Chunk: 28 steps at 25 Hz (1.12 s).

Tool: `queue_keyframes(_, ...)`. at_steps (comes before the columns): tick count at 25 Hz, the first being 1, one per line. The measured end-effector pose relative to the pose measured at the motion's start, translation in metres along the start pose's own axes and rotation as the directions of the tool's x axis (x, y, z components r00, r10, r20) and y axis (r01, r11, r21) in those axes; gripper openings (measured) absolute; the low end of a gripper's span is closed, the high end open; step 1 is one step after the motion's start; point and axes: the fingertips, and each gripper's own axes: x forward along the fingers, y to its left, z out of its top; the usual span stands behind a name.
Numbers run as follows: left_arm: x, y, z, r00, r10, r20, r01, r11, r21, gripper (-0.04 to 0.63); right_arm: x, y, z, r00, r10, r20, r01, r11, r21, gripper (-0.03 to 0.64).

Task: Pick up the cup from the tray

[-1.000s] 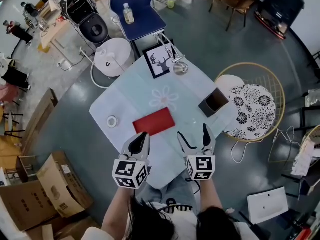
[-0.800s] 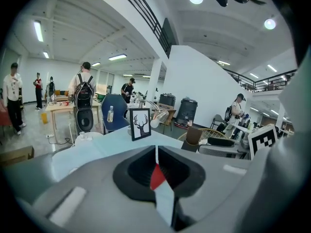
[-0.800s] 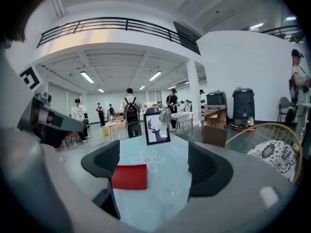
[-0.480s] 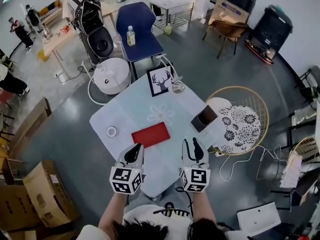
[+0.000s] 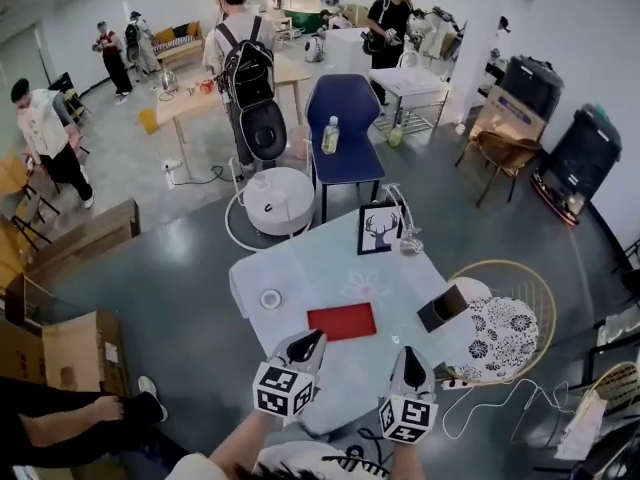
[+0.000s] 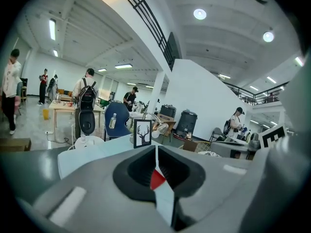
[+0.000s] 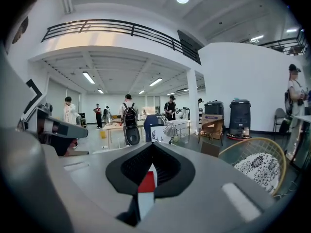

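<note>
A flat red tray (image 5: 342, 321) lies on the pale glass table (image 5: 290, 268), near its front edge. I can make out no cup on it or anywhere on the table. My left gripper (image 5: 307, 344) hovers at the near edge just left of the tray, jaws shut and empty. At the front right my right gripper (image 5: 412, 359) is shut too, holding nothing. In the left gripper view the left gripper (image 6: 156, 149) shows only a thin slit, with a sliver of the red tray (image 6: 156, 178) through it. The right gripper (image 7: 151, 148) looks the same.
A tape roll (image 5: 271, 298) lies at the table's left. A deer picture (image 5: 379, 229) and a desk lamp (image 5: 408, 238) stand at the back, a brown box (image 5: 442, 308) at the right edge. A wicker chair (image 5: 505, 313) stands right, cardboard boxes (image 5: 70, 353) left, people behind.
My right gripper's jaws have gone from open to shut. Both grippers drew back toward the table's near edge, and the head view lifted, showing far more of the room.
</note>
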Motion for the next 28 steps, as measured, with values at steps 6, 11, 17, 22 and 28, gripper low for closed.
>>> queue_keyframes(6,-0.013,-0.008,-0.001,1.000,-0.016,0.011,0.016,1.000,0.022,0.001,-0.004,0.023,0.005,0.999,0.044,-0.028,-0.045,0.998,-0.046,0.025)
queue_keyframes(11,-0.021,-0.008,0.005,0.999,-0.022,0.035,0.023,1.000,-0.005,0.001,-0.007,0.036,0.008,0.998,0.050,-0.033,-0.052,0.996,-0.073,0.025)
queue_keyframes(17,-0.030,-0.007,0.010,0.998,-0.015,0.054,0.015,1.000,0.000,0.001,-0.012,0.046,0.004,0.997,0.059,-0.043,-0.064,0.991,-0.117,0.025)
queue_keyframes(22,-0.032,-0.008,0.007,0.999,-0.012,0.051,0.013,1.000,-0.015,0.001,-0.017,0.051,0.002,0.997,0.066,-0.047,-0.071,0.990,-0.120,0.025)
queue_keyframes(28,-0.026,-0.010,0.009,0.998,-0.018,0.062,0.020,0.999,-0.027,0.001,-0.016,0.047,0.000,0.997,0.057,-0.043,-0.062,0.992,-0.109,0.025)
